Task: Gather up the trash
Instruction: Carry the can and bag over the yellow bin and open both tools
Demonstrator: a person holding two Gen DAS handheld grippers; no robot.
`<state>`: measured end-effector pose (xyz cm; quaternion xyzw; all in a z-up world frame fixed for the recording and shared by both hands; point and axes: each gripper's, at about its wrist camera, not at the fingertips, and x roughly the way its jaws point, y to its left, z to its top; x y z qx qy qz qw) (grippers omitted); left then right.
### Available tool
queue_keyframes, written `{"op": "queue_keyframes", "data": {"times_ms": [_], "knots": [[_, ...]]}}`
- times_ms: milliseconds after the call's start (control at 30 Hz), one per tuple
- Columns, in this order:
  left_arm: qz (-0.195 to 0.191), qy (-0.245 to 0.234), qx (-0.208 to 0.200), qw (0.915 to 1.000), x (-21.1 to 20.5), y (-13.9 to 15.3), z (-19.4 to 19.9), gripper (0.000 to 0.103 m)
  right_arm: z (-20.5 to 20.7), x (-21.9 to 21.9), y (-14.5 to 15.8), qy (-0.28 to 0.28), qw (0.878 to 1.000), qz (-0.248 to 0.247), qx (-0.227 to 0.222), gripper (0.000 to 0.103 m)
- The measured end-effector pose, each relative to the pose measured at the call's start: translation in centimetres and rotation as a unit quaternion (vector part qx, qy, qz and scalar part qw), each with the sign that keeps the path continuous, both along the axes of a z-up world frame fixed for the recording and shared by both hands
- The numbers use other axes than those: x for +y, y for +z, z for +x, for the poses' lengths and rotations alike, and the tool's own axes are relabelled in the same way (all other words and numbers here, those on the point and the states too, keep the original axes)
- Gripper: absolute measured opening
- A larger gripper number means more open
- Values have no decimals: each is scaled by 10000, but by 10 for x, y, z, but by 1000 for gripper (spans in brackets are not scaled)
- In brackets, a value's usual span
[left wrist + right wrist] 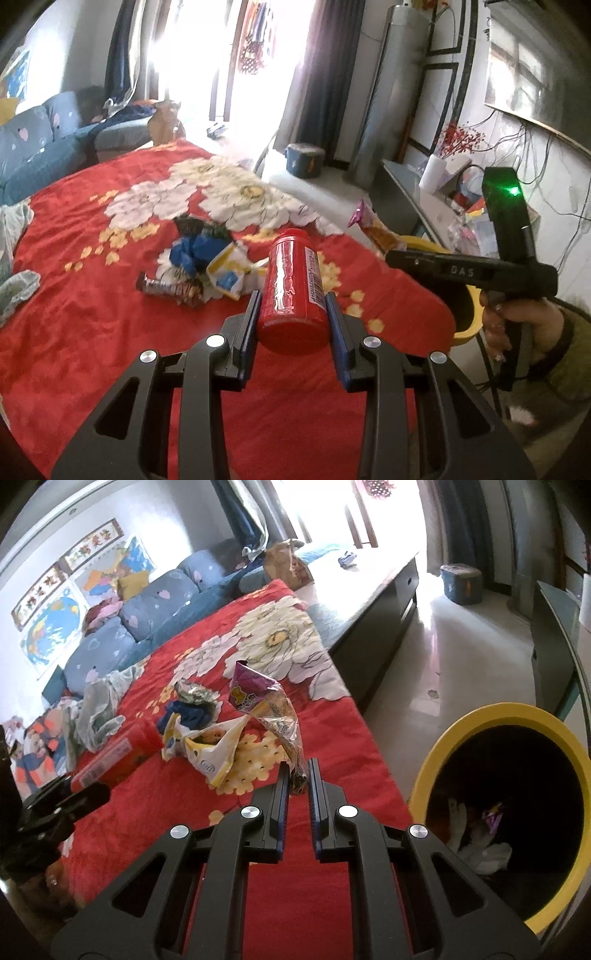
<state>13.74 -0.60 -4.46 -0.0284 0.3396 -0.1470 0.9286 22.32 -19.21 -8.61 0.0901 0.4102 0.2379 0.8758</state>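
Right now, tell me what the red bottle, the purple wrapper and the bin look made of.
Red bottle: glossy plastic, judging by the streaked highlights along its side. Purple wrapper: thin crinkly plastic film, partly clear and creased. Bin: smooth yellow rim, probably moulded plastic; its dark inside leaves it open.

The left gripper (291, 302) points down at a slant, its two fingers (334, 314) pressed against the sides of a red bottle (291, 291). The right gripper (298, 775) also tilts downward, its jaws nearly together and pinching a crinkled snack wrapper (266, 701). A hand (517, 325) in a greenish sleeve grips its handle.
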Motion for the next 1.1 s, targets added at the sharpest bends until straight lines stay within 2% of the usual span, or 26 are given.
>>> {"op": "queue_keyframes", "data": {"times_ms": [567, 1100], "knots": [[51, -396, -304, 9987, -46, 26, 3, 32, 1, -41, 10, -510, 9985, 124, -144, 6], [134, -855, -374, 9955, -91, 27, 9, 32, 0, -84, 13, -1080, 9937, 193, -243, 6]]}}
